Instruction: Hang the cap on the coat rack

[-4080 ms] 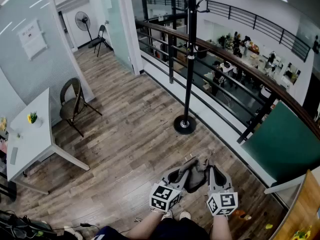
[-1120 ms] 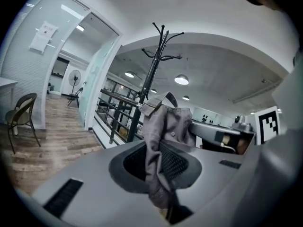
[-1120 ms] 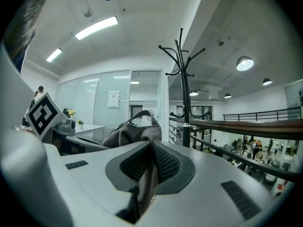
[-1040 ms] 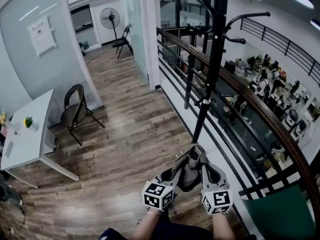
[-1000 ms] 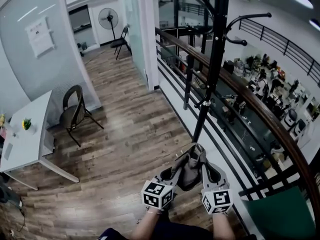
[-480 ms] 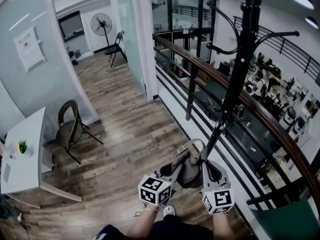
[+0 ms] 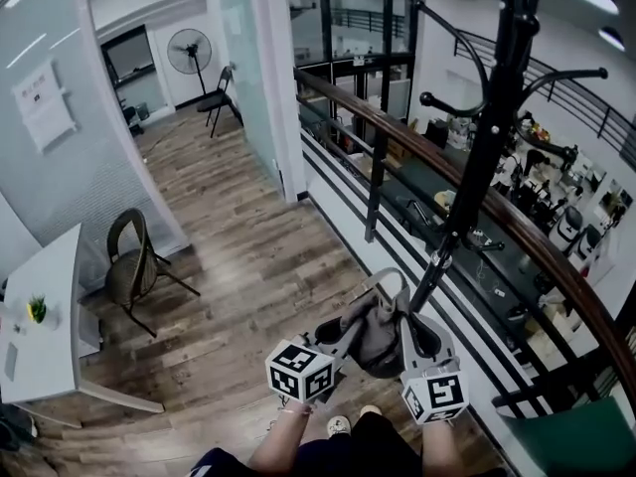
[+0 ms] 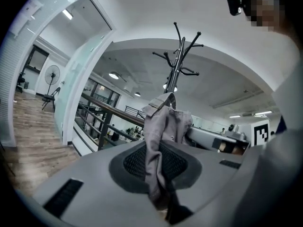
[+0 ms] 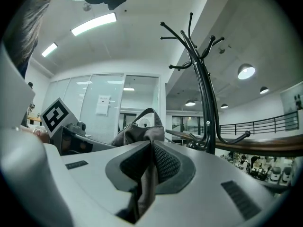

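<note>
Two grips on cap (image 7: 379,338): left gripper (image 7: 350,326) and right gripper (image 7: 405,316) both clamp its fabric. Lift high, keep cap spread, lower over rack (image 7: 491,152) hook (image 7: 428,99).

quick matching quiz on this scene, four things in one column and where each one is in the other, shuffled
1. cap
2. coat rack
3. chair
4. fan

a. far end of the wooden floor
b. beside the white table
c. next to the railing
d. pinched by the left gripper and the right gripper

Pairs: 1-d, 2-c, 3-b, 4-a
</note>
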`<action>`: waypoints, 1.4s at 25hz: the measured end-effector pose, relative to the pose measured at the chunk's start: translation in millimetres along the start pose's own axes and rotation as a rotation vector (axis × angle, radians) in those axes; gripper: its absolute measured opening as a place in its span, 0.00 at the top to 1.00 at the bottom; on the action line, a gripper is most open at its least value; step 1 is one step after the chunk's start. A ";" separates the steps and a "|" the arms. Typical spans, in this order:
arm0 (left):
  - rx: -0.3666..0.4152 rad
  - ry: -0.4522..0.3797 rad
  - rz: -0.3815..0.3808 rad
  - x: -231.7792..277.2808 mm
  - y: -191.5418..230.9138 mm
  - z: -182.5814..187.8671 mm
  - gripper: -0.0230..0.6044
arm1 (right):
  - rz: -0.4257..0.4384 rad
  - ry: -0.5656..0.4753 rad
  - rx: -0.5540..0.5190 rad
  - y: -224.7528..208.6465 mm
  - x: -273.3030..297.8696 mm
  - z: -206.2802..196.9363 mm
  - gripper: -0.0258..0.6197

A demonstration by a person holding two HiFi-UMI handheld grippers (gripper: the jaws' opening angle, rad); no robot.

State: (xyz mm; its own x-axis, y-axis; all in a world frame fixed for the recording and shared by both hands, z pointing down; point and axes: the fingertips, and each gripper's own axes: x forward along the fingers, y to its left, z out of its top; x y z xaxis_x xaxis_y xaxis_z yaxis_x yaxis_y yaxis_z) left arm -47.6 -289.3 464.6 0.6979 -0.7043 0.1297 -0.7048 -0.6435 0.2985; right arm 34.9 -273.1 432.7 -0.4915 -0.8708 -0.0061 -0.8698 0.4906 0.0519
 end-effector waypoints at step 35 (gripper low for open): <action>0.152 -0.304 -0.205 90.6 6.1 257.9 0.89 | -0.019 -0.365 -0.281 -68.0 81.0 229.6 0.91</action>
State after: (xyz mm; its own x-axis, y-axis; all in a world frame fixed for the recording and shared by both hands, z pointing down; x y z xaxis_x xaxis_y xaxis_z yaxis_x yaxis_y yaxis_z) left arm -21.4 -434.3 234.3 0.7729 -0.5986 -0.2104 -0.5814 -0.8009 0.1431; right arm 44.5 -369.9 199.4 -0.5021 -0.7871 -0.3583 -0.8584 0.4032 0.3171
